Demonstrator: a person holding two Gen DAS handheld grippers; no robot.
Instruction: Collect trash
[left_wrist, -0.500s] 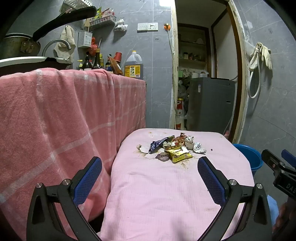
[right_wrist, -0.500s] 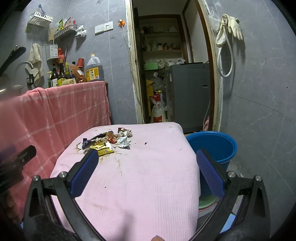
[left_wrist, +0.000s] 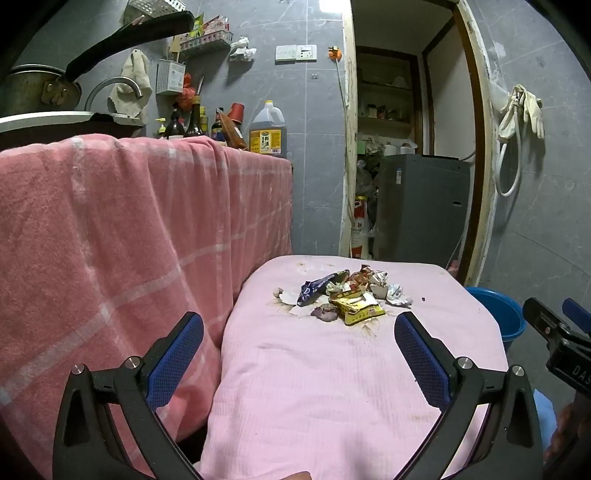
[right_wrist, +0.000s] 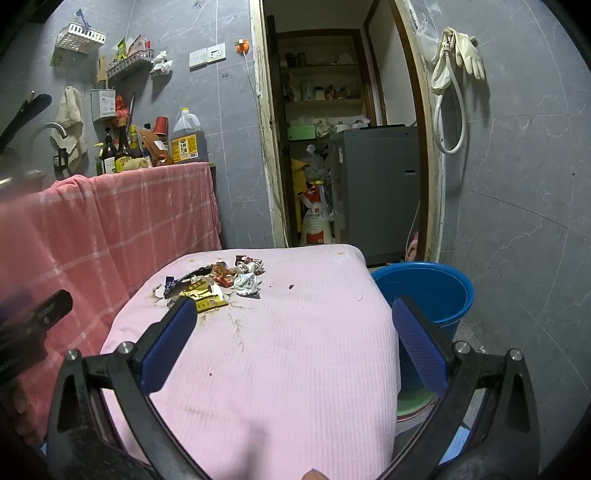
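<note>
2 grippers: both hang empty at the near edge of the pink-covered table (left_wrist: 332, 387); judged from this, collection has not begun.
Left gripper (left_wrist: 299, 354): jaws spread wide, nothing between the blue pads; it points at the trash pile, which lies ahead at 12 o'clock, well apart from the fingertips.
Pink checked cloth (left_wrist: 110, 229): draped over the counter at 9 o'clock of the table; plays no part in the task.
Trash pile (left_wrist: 343, 295): 1 loose heap toward the far half of the table, slightly left of centre in the right wrist view (right_wrist: 218, 284); every piece appears to sit on the cloth, none lifted.
Pile contents: a dark blue wrapper (left_wrist: 317, 288) at its 9 o'clock side, a yellow packet (left_wrist: 360, 308) at its 6 o'clock edge, crumpled white and red wrappers (left_wrist: 384, 286) toward 2 o'clock; smaller scraps are too small to identify.
Handling, as a judgement: thin, crinkled and light; pieces probably need pinching 1 at a time and may slip or cling together.
Stains: brown marks on the cloth around and below the pile.
Right gripper (right_wrist: 295, 350): jaws spread wide, empty; the pile lies at 11 o'clock of it.
Blue bucket (right_wrist: 424, 291): on the floor just beside the table at 3 o'clock; the likely receptacle; what its inside holds cannot be told.
Remaining: the whole pile, as far as can be seen.
</note>
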